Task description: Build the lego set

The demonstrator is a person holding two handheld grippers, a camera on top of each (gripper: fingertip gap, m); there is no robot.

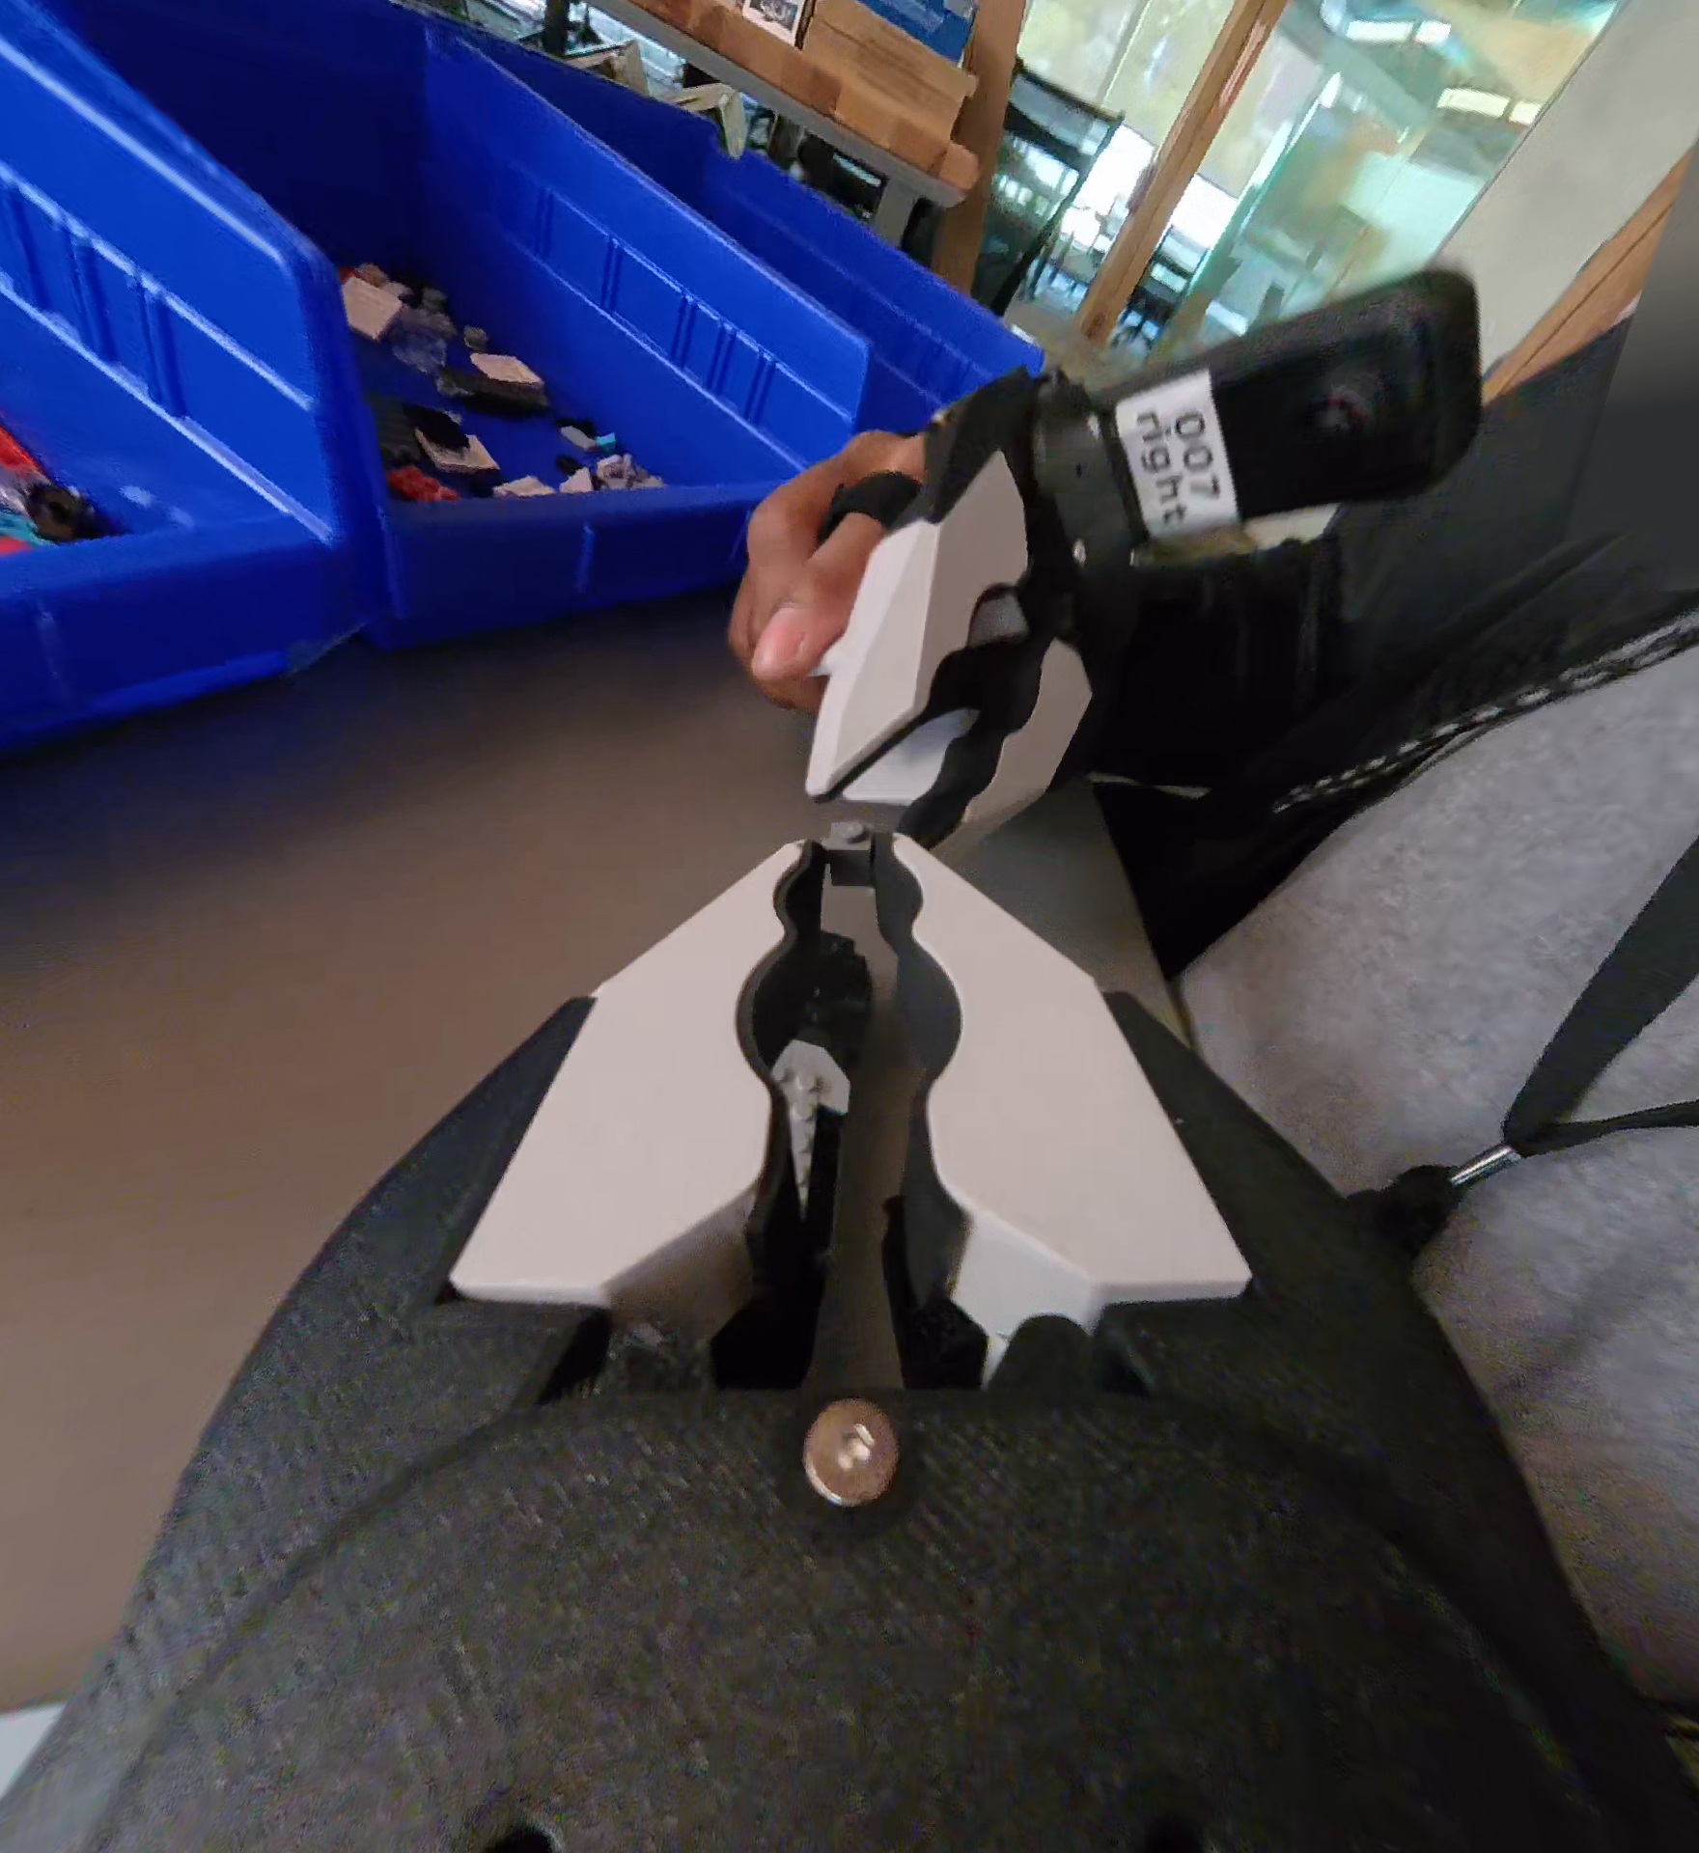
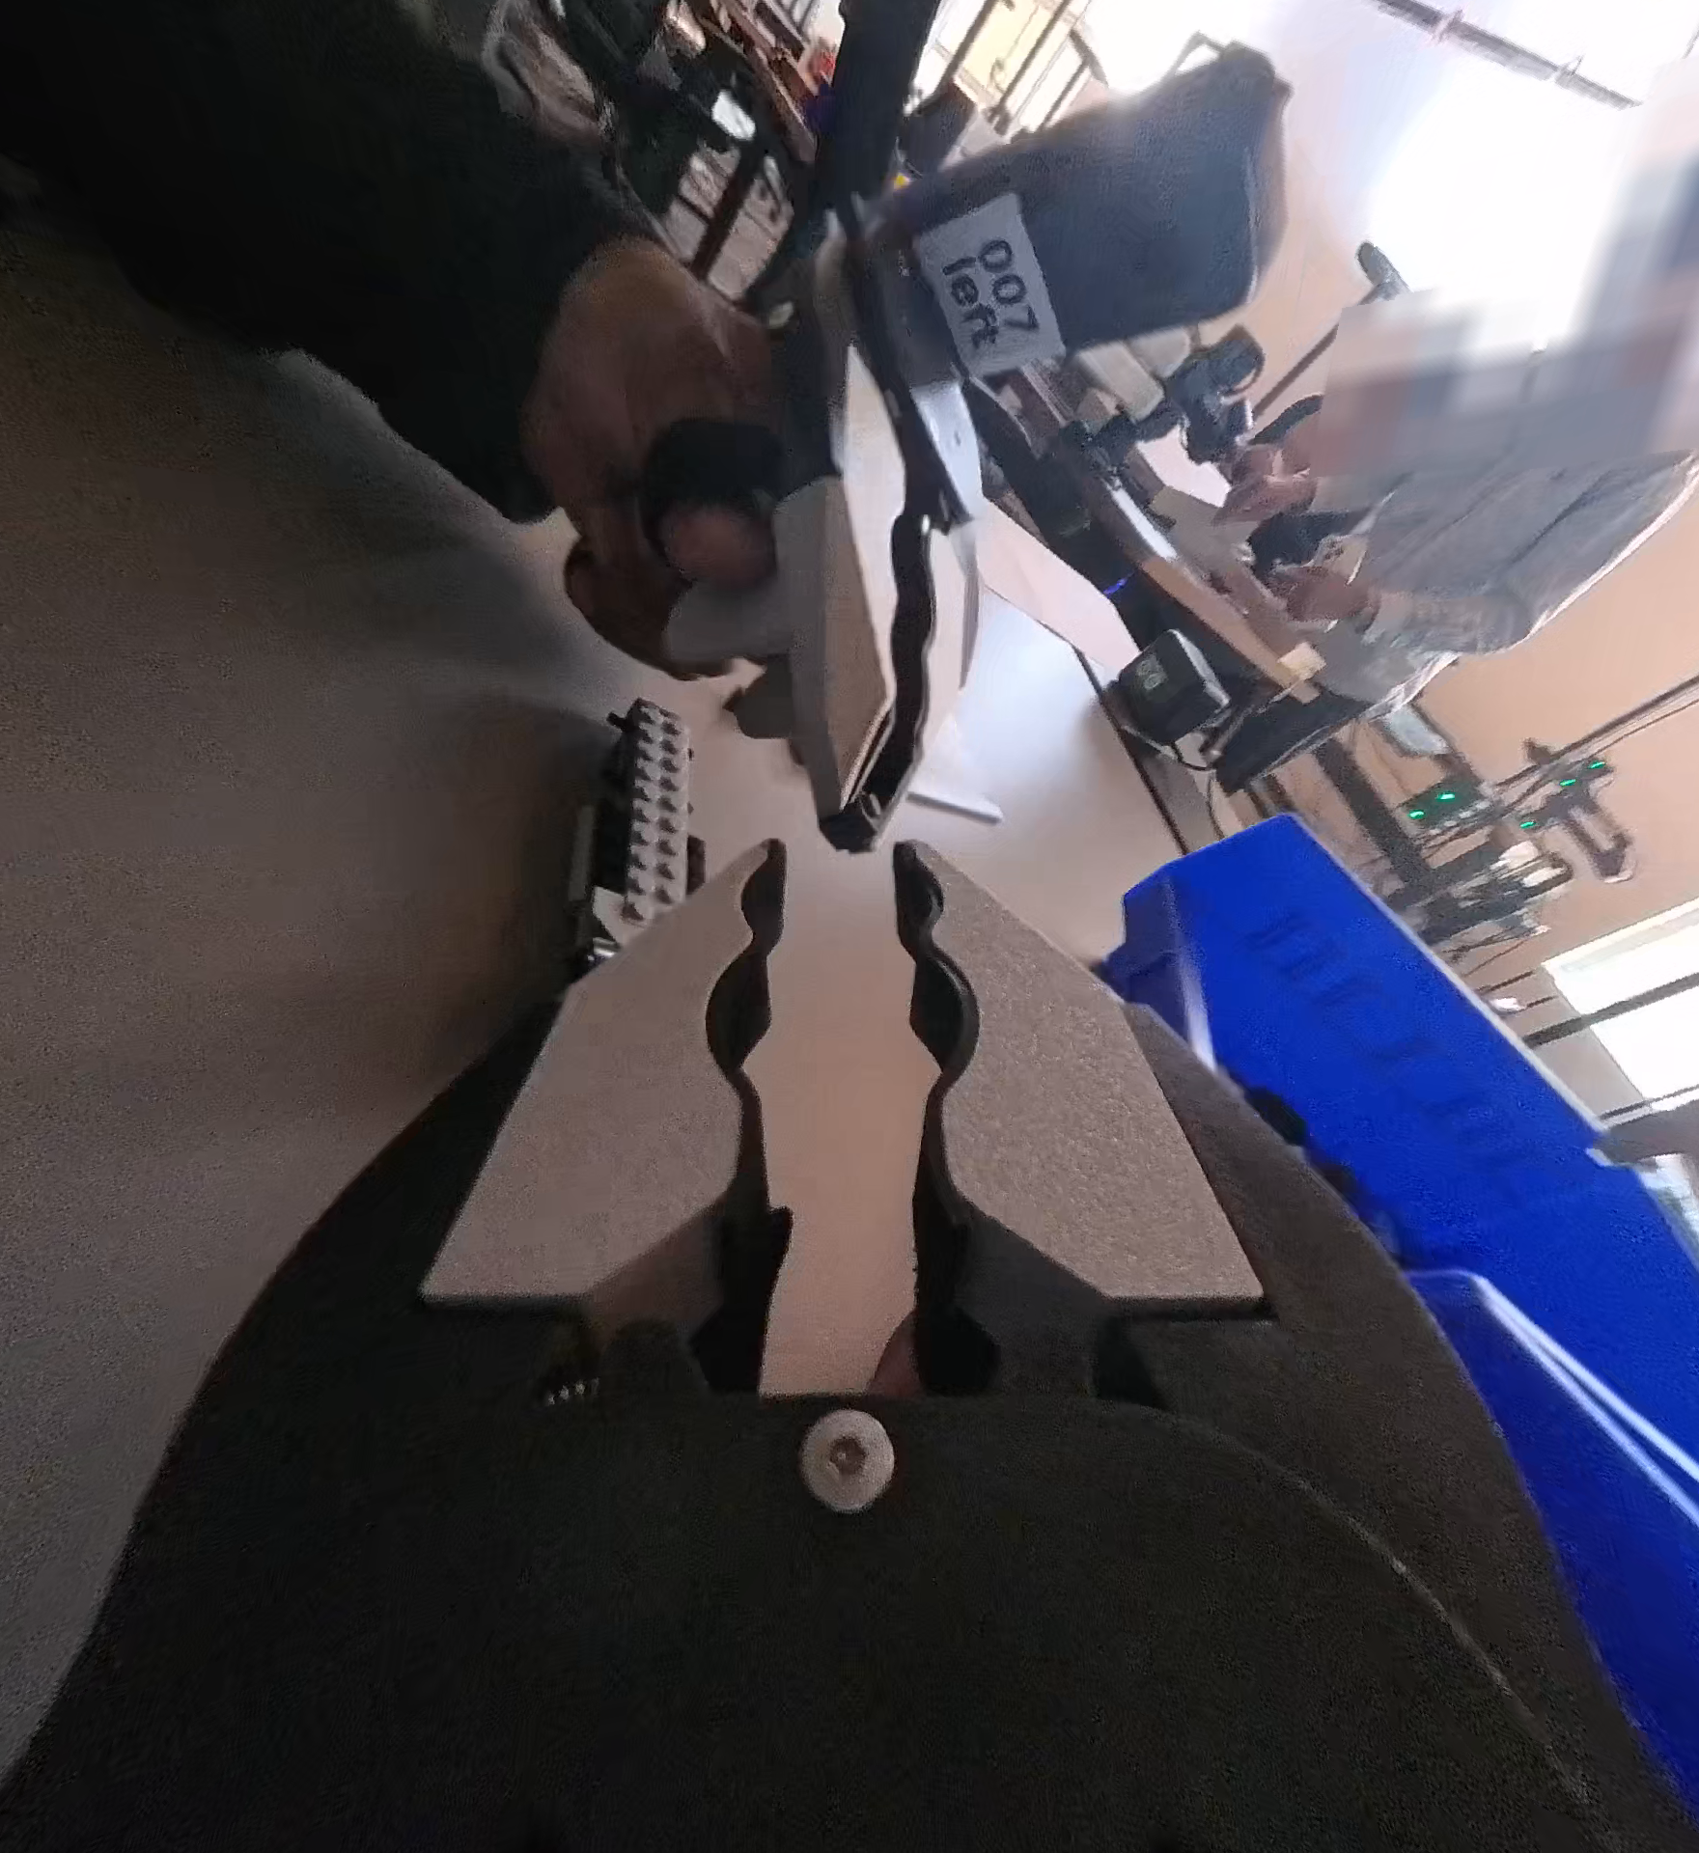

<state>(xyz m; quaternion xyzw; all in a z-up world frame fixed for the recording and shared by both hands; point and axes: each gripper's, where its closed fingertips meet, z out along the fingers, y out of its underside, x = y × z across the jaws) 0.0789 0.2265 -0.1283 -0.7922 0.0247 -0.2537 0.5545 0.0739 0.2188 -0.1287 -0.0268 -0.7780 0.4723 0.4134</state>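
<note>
We hold the left gripper (image 1: 851,852) nearly closed on a small grey-and-black piece (image 1: 847,840), presenting it at 12 o'clock to the right gripper (image 1: 861,787), presumably for mating. The right gripper (image 2: 837,852) stands part open and empty. Only the right view shows the studded build (image 2: 647,802) at 11 o'clock; only the left shows the bins' (image 1: 625,331) loose bricks.

Wooden shelving (image 1: 886,80) and glass partitions (image 1: 1327,150) behind; cluttered desk (image 2: 1217,592) with electronics.
</note>
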